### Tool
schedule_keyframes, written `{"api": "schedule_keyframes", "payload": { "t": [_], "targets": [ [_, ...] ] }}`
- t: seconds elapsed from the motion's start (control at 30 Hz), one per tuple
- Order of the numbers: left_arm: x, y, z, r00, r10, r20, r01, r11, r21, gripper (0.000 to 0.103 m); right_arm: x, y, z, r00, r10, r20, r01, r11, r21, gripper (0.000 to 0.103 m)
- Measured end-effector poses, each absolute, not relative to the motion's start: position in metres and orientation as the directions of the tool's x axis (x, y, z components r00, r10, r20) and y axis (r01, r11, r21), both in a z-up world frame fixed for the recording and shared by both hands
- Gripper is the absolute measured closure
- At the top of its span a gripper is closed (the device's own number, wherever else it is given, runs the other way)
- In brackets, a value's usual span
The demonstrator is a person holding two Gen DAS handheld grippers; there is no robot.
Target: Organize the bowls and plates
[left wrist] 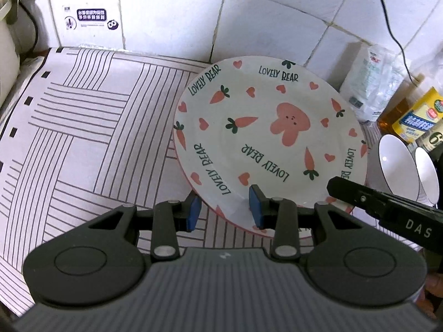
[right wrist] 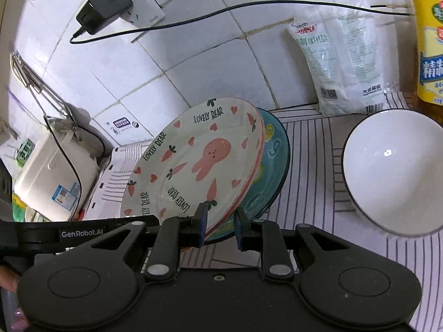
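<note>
"GenRobot.AI" claw [right wrist: 218,228] astride "LOVELY BEAR" plate [right wrist: 193,160]

teal plate [right wrist: 274,149] mostly behind the bunny plate [right wrist: 199,160]; white bowl [right wrist: 393,171] cut by the right edge

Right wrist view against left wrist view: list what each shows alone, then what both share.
Only the right wrist view shows the teal plate behind the bear plate, the charger in the wall socket, and the right hand-held gripper straddling the plates' rims. Only the left shows the left hand-held gripper straddling the bear plate's near rim. Both share the bear plate, white bowl, salt bag and striped mat.
</note>
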State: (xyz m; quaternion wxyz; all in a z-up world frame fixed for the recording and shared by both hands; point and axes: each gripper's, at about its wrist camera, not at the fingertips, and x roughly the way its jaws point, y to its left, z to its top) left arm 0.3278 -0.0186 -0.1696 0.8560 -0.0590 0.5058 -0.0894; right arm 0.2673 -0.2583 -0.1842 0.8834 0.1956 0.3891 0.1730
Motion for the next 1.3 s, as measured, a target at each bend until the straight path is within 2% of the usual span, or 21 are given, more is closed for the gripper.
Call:
{"api": "schedule_keyframes", "payload": {
  "t": [0.5,0.53,0.57,0.6,0.67,0.77,1.0,1.3],
  "targets": [
    [0.338,-0.037,-0.163,0.453,-0.205,-0.867,0.053,0.978,-0.203,0.068,0.279,-0.27,-0.188,0.614,0.478,-0.628,-0.146,0.851,0.505,0.079],
    [0.341,-0.039,-0.162,0.437,-0.224,-0.871,0.06,0.974,-0.221,0.068,0.278,-0.269,-0.185,0.61,0.494,-0.619,-0.167,0.844,0.509,0.083],
    [0.344,-0.042,-0.162,0.418,-0.226,-0.88,0.057,0.973,-0.223,0.068,0.276,-0.266,-0.182,0.607,0.506,-0.613,-0.186,0.84,0.509,0.099],
    [0.346,-0.046,-0.161,0.406,-0.204,-0.891,0.049,0.978,-0.202,0.068,0.275,-0.262,-0.179,0.592,0.539,-0.599,-0.227,0.825,0.518,0.1],
    [0.347,-0.048,-0.162,0.398,-0.171,-0.901,0.033,0.985,-0.172,0.068,0.276,-0.246,-0.172,0.577,0.522,-0.628,-0.236,0.843,0.484,0.1],
    [0.344,-0.042,-0.164,0.395,-0.177,-0.902,0.016,0.982,-0.186,0.075,0.274,-0.236,-0.166,0.579,0.511,-0.635,-0.245,0.852,0.463,0.1],
    [0.336,-0.053,-0.161,0.405,-0.135,-0.904,0.024,0.99,-0.137,0.075,0.267,-0.25,-0.163,0.614,0.484,-0.623,-0.21,0.861,0.462,0.096],
    [0.312,-0.075,-0.145,0.402,-0.153,-0.903,0.111,0.987,-0.118,0.075,0.244,-0.258,-0.162,0.655,0.428,-0.623,-0.231,0.898,0.373,0.095]
  ]
}}
